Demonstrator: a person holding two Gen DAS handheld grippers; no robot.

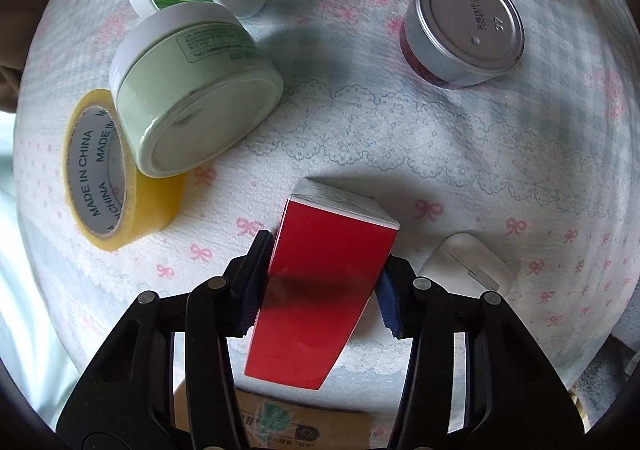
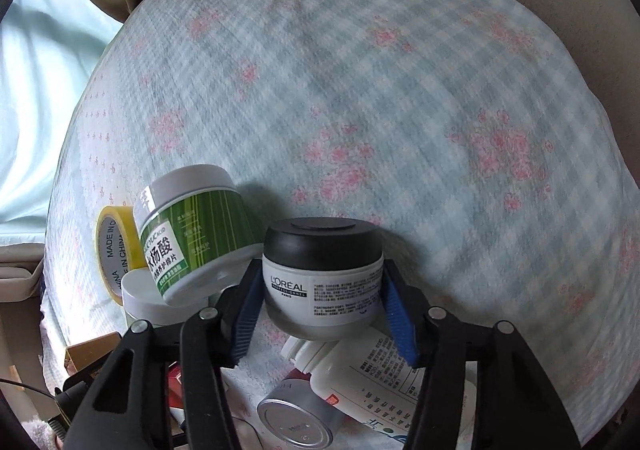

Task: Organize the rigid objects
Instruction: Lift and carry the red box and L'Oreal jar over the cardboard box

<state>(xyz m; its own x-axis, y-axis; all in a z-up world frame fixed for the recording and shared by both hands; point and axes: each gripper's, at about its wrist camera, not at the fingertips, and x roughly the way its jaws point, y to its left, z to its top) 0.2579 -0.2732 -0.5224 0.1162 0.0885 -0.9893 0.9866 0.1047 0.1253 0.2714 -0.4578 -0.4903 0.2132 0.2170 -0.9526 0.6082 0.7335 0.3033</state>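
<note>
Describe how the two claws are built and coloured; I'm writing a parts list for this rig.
Both match: the left claw and right claw have glossy black plastic linkage arms joined by round silver pivot pins, ending in ribbed blue finger pads. No cables, lettering or sleeves are visible on them.

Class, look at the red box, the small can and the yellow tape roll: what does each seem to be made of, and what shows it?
Red box: probably glossy coated cardboard; sharp folded edges, sheen, white end flap.
Small can: metal; dull silver end with a pressed rim and stamped code.
Yellow tape roll: translucent plastic film wound on a printed grey core, likely card.
</note>
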